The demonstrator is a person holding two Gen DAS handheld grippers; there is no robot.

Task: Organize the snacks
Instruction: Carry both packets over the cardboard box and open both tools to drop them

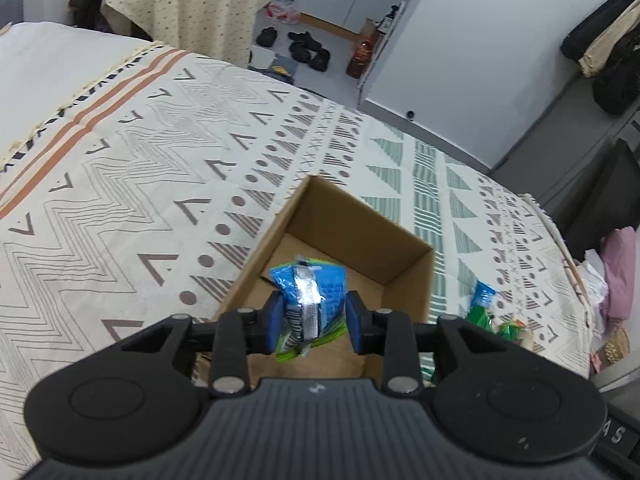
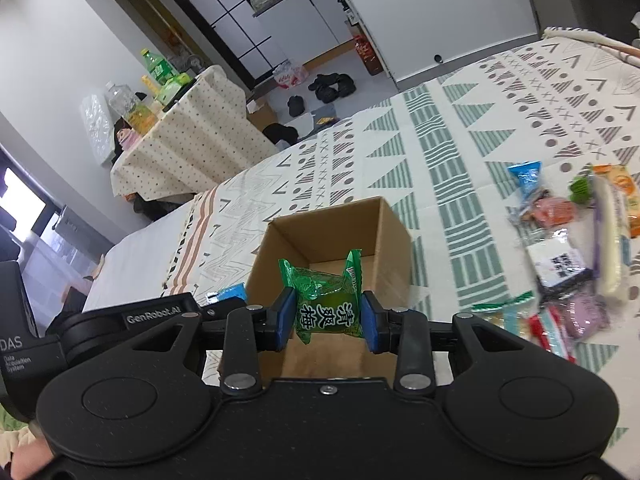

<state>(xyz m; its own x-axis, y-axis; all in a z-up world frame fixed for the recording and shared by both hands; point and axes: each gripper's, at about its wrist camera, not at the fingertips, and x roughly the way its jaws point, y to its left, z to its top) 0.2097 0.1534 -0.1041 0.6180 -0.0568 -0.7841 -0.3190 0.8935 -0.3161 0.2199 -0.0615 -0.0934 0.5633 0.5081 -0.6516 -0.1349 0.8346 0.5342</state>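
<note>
Left wrist view: a bed (image 1: 160, 160) spread with a patterned cover is seen, and an open cardboard box (image 1: 360, 216) is set on it. A loose heap of snacks (image 2: 568, 248) is spread on the cover to the right of the box. Above the box, a blue snack packet (image 1: 306, 300) is pinched in the narrowly parted left gripper (image 1: 314, 322). A green plum candy packet (image 2: 326, 304) is clamped in the right gripper (image 2: 327, 322).
</note>
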